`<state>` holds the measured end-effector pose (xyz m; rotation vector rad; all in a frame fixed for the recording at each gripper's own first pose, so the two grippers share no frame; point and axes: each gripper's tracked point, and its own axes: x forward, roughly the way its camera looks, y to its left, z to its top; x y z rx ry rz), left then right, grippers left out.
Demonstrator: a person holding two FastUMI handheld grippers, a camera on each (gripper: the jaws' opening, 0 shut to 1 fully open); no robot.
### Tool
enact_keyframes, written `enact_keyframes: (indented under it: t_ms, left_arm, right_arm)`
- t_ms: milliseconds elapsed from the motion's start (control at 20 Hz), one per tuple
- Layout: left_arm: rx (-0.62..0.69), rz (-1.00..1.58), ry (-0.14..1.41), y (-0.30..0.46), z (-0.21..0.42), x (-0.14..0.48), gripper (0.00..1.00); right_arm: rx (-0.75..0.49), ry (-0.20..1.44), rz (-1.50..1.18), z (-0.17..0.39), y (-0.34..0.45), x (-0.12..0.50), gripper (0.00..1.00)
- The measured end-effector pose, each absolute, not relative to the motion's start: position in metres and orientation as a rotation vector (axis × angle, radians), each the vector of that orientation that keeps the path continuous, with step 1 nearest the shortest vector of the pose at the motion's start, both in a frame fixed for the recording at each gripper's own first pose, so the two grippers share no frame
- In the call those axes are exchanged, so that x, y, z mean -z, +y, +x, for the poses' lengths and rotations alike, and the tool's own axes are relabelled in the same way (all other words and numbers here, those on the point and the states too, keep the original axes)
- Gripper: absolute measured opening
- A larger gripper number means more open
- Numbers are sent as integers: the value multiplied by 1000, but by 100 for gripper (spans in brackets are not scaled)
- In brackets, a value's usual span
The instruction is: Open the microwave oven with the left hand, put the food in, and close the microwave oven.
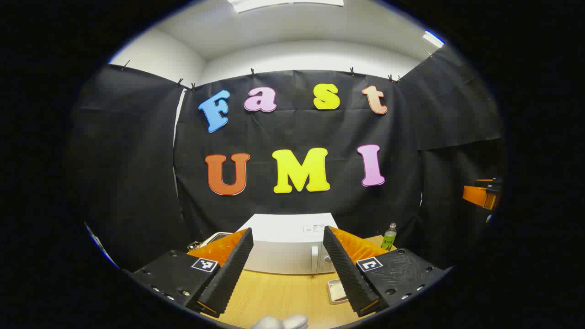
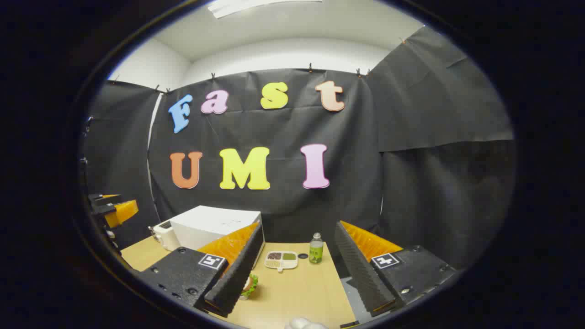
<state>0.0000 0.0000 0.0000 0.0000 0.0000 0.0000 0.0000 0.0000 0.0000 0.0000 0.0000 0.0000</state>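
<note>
Straight ahead in the left gripper view, the left gripper is spread wide and grasps nothing; the white microwave oven, door closed, sits at twelve o'clock between its fingers on the wooden table. A food tray lies at five o'clock by the right-hand finger, and a green bottle stands at two o'clock. In the right gripper view, the right gripper is likewise released and empty. The microwave oven is at ten o'clock, the compartment tray of food at twelve, the bottle just beside it. The other gripper hangs at nine o'clock.
</note>
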Motion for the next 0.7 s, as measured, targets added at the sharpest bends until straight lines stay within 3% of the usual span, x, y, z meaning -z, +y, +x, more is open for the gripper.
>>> enact_keyframes:
  t_ms: [50,150,200,250,700]
  left_arm:
    - [0,-3,4,0,-1,1,94]
    - [-3,-5,4,0,1,3,94]
    - [-3,-3,6,0,1,5,94]
    - [-2,1,7,0,3,5,94]
    - [0,19,2,-3,16,11,95]
  right_arm:
    - [-1,2,-2,0,1,1,100]
    - [-1,4,-8,0,0,2,100]
    - [0,3,-8,1,0,2,92]
    - [0,4,-8,1,0,2,100]
    - [1,5,-7,9,-2,4,100]
